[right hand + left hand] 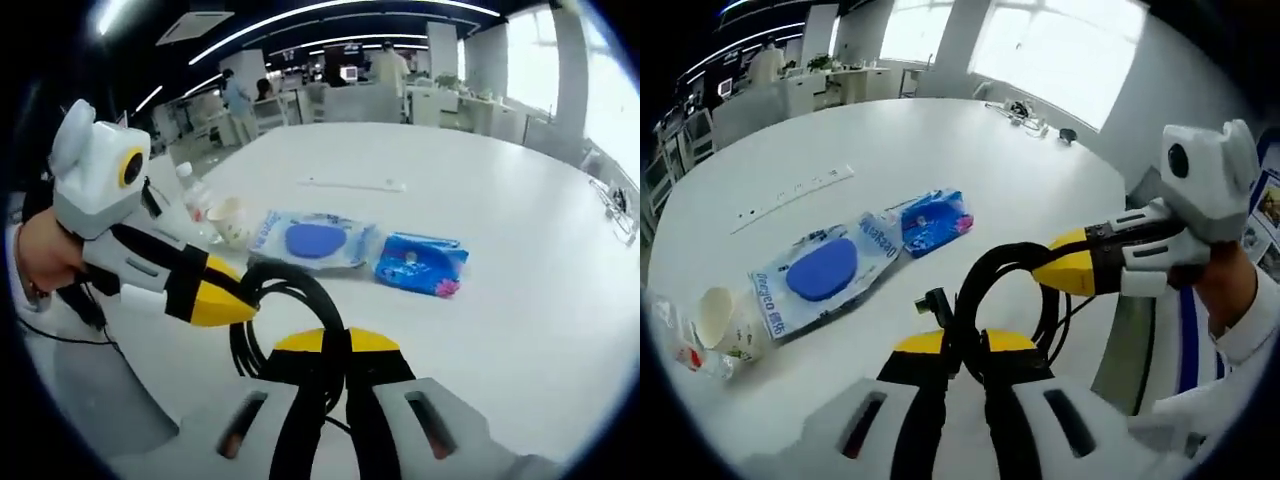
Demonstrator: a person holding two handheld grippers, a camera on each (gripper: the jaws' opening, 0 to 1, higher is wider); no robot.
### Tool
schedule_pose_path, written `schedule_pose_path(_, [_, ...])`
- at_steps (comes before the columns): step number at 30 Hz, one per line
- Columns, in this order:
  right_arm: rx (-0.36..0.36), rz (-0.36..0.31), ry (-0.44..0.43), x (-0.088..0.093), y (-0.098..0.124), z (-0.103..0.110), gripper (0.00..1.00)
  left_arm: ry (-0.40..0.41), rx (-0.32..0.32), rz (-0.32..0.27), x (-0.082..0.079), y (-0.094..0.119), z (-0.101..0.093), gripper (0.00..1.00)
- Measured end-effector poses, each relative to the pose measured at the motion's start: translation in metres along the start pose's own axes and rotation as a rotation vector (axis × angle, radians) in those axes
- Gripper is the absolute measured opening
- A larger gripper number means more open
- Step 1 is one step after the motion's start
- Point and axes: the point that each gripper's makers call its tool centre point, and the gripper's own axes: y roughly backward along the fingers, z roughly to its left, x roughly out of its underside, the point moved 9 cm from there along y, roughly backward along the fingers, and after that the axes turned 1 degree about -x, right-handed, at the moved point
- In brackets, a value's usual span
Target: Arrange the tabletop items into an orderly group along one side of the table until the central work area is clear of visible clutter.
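Black coiled cable [985, 290] was clamped by both the left gripper [965, 350] and right gripper [335, 350], over a white worktop [940, 150]; blue packets [825, 268] lay at ten o'clock.

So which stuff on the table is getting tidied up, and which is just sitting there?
Being tidied:
black cable, held by both tongs, left and right
clear packet with blue disc
blue packet
paper cup
plastic bottle

Just lying about:
white strip further up the table
small things at the far edge
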Motion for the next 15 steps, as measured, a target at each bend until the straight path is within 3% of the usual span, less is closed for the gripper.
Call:
schedule_pose_path(9, [0.041, 0.012, 0.009, 0.000, 0.016, -0.040, 0.02, -0.005, 0.042, -0.006, -0.021, -0.031, -0.023, 0.10])
schedule_pose_path(15, [0.044, 0.038, 0.011, 0.003, 0.007, -0.065, 0.02, 0.006, 0.053, 0.004, -0.029, -0.058, -0.025, 0.10])
